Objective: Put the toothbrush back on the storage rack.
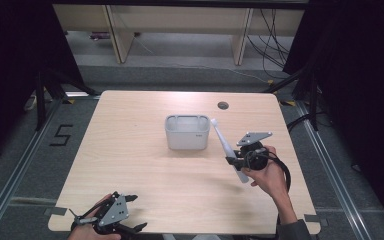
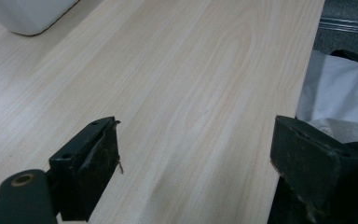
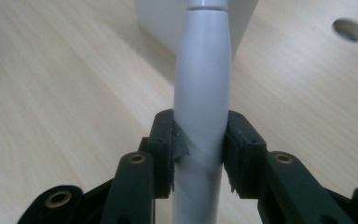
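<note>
Between the right gripper's [image 3: 199, 154] clamped fingers, a smooth white toothbrush [image 3: 201, 93], handle tapering upward.

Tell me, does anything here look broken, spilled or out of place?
Nothing spilled or broken. The white container stands upright on the table. The right claw grips a white electric toothbrush, tilted in the air beside it. The left claw gapes empty.

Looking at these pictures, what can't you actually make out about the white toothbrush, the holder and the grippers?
- Toothbrush head: cut off by the top edge in the right gripper view, too small in the high view.
- Holder: inside hidden by its walls; mark on its front too small.
- Left gripper: partly cut off at the bottom edge.
</note>
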Demonstrator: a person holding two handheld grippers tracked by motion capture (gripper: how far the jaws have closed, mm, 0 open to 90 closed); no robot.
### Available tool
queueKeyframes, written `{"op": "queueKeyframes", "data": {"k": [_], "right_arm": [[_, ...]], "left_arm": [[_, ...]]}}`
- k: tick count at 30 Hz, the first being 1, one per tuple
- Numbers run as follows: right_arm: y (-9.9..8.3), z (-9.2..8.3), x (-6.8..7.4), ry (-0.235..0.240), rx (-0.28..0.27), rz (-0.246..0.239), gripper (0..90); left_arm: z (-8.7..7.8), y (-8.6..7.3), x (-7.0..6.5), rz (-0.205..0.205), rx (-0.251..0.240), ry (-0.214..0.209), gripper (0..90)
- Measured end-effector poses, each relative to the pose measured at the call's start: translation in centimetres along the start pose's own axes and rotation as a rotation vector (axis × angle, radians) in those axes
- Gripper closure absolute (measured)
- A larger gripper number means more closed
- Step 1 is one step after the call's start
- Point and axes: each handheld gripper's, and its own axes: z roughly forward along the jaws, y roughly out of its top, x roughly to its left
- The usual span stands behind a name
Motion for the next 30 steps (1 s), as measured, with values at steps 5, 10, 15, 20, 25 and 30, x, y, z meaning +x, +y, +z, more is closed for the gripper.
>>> {"op": "queueKeyframes", "data": {"k": [5, 10, 15, 20, 25, 30], "right_arm": [[0.5, -0.3, -0.4, -0.02, -0.059, 0.017, 66.5], [1.0, 0.0, -0.7, -0.033, -0.143, 0.035, 66.5], [1.4, 0.4, -1.0, -0.039, -0.192, 0.063, 66.5], [2.0, 0.8, -1.3, -0.032, -0.239, 0.082, 66.5], [2.7, 0.8, -1.7, -0.047, -0.273, 0.071, 66.5], [3.7, 0.8, -1.6, -0.051, -0.307, 0.089, 66.5]], "left_arm": [[0.1, 0.0, -0.1, -0.016, -0.019, 0.003, 14.8], [0.0, 0.0, 0.0, 0.001, 0.0, 0.0, 14.8], [0.1, 0.0, -0.1, -0.012, -0.011, -0.001, 14.8], [0.1, 0.0, -0.1, -0.012, -0.013, 0.001, 14.8], [0.1, 0.0, -0.1, -0.012, -0.013, 0.001, 14.7], [0.1, 0.0, -0.1, -0.012, -0.013, 0.001, 14.7]]}}
